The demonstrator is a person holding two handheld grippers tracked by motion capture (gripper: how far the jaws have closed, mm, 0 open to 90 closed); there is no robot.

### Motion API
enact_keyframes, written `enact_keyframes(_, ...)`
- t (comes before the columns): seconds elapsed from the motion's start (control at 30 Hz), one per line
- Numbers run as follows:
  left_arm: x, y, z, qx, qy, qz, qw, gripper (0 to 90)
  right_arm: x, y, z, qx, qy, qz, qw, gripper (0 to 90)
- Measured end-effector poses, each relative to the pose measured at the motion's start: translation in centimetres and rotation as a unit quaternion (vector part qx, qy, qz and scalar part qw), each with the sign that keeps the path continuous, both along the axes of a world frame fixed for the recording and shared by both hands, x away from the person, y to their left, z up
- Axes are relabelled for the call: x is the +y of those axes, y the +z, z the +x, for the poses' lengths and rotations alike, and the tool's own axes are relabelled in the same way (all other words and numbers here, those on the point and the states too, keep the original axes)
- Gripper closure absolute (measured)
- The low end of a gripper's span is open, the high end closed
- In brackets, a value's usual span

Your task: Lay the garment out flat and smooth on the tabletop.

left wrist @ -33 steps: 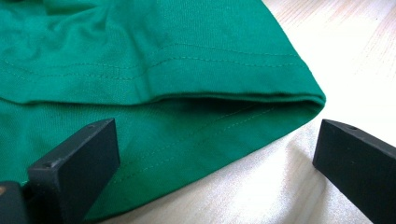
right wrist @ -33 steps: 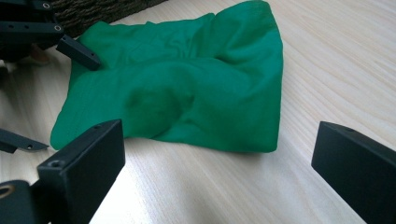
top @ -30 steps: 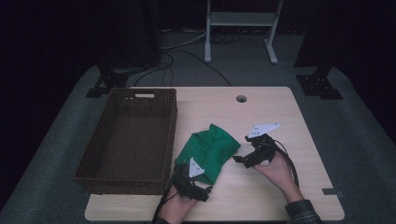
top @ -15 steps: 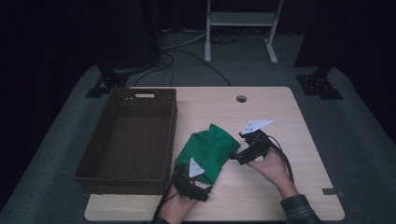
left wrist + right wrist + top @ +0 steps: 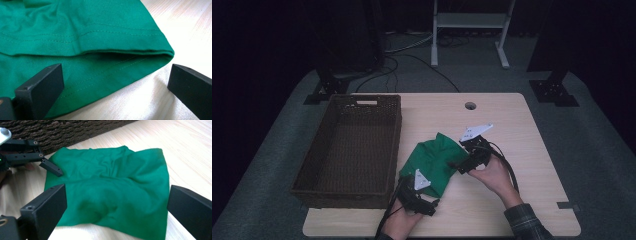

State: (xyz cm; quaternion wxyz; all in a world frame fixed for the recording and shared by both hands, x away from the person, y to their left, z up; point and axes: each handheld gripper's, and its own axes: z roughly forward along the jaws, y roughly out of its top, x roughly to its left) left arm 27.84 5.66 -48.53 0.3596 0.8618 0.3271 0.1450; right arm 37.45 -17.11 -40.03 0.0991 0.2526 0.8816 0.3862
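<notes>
**Right gripper closes in on the folded green cloth**

Since a second ago the right gripper [image 5: 460,165] has shifted leftward toward the green cloth [image 5: 434,162], while the left gripper [image 5: 428,206] stays at the cloth's near corner. The cloth itself lies where it lay, bunched on the wooden table [image 5: 522,130] just beside the wicker basket [image 5: 347,145].

From the right gripper the cloth lies straight ahead, between its widely spread jaws and not yet pinched; the right gripper view shows the green cloth [image 5: 110,192] as a rumpled, folded bundle, with the left gripper [image 5: 51,167] at its far corner and the basket [image 5: 62,130] beyond. The left gripper view shows its own jaws also spread wide, with a hemmed, folded edge of the cloth [image 5: 87,50] lying between and just past them, one jaw over fabric and the other over bare table.

The high view gives the layout, each gripper at an opposite side of the cloth, and the left one nearer the basket. Only the gripper views show the hem and folds a grasp would depend on.
</notes>
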Motion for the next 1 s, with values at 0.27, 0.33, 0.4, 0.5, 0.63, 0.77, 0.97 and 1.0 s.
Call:
enact_keyframes(0.27,0.0,0.0,0.0,0.000,-0.001,0.002,1.0000,0.0,1.4,-0.2,0.7,0.007,0.010,0.000,0.9999,4.6)
enact_keyframes(0.33,0.0,0.0,0.0,0.000,-0.001,0.002,1.0000,0.0,1.6,-0.3,0.9,0.010,0.010,0.001,0.9999,4.5)
enact_keyframes(0.4,0.0,0.0,0.0,-0.001,0.000,0.001,1.0000,0.0,1.7,-0.5,1.1,0.013,0.009,0.004,0.9999,4.6)
enact_keyframes(0.5,0.0,0.0,0.0,0.000,-0.001,0.003,1.0000,0.0,2.1,-0.7,1.4,0.016,0.010,0.001,0.9998,4.8)
enact_keyframes(0.63,0.0,0.0,0.0,0.000,-0.001,0.002,1.0000,0.0,2.6,-0.4,1.7,0.018,0.012,0.000,0.9998,4.9)
enact_keyframes(0.77,0.0,0.0,0.0,-0.001,0.000,0.002,1.0000,0.0,2.9,-0.1,2.0,0.019,0.017,0.000,0.9997,5.4)
enact_keyframes(0.97,0.0,0.0,0.0,-0.001,-0.001,0.001,1.0000,0.0,3.7,0.1,2.5,0.021,0.020,-0.002,0.9996,5.4)
enact_keyframes(1.0,0.0,0.0,0.0,-0.001,0.000,0.001,1.0000,0.0,3.9,0.1,2.6,0.023,0.019,-0.002,0.9995,5.4)
